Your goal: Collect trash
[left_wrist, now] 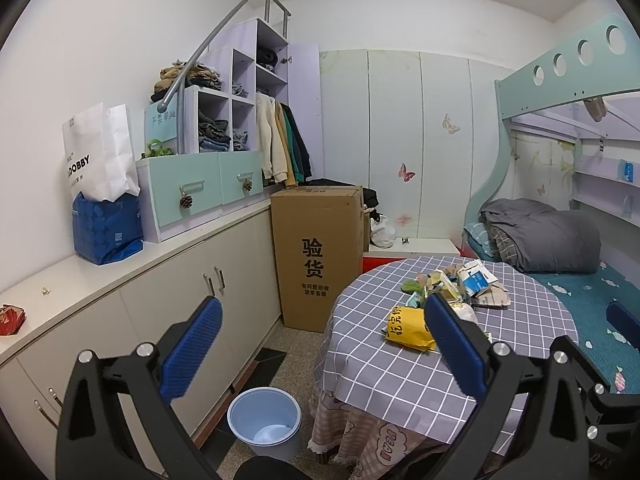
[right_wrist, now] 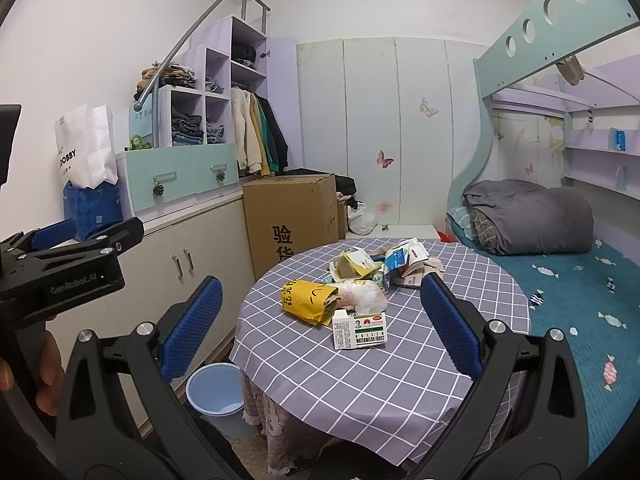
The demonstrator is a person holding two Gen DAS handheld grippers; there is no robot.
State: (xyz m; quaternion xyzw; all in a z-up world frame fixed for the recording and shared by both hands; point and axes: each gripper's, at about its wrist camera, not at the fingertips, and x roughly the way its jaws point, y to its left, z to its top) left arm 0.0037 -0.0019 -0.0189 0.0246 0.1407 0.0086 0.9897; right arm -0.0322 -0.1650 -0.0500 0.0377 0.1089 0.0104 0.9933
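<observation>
A pile of trash lies on a round table with a grey checked cloth (right_wrist: pixel 360 380): a yellow paper bag (right_wrist: pixel 308 300), a white and green Watermelon Frost box (right_wrist: pixel 360 331), a crumpled plastic bag (right_wrist: pixel 362 295) and torn cartons (right_wrist: pixel 404 260). The yellow bag (left_wrist: pixel 408 326) and cartons (left_wrist: pixel 476 278) also show in the left wrist view. A light blue bin (left_wrist: pixel 265 420) stands on the floor left of the table, also in the right wrist view (right_wrist: pixel 216 390). My left gripper (left_wrist: pixel 320 344) is open and empty above the floor. My right gripper (right_wrist: pixel 320 324) is open and empty, short of the trash.
A low white cabinet (left_wrist: pixel 160 304) runs along the left wall. A tall cardboard box (left_wrist: pixel 316 256) stands behind the bin. A bunk bed with a grey duvet (right_wrist: pixel 528 216) is on the right. The left gripper's body (right_wrist: pixel 60 268) shows at the right wrist view's left edge.
</observation>
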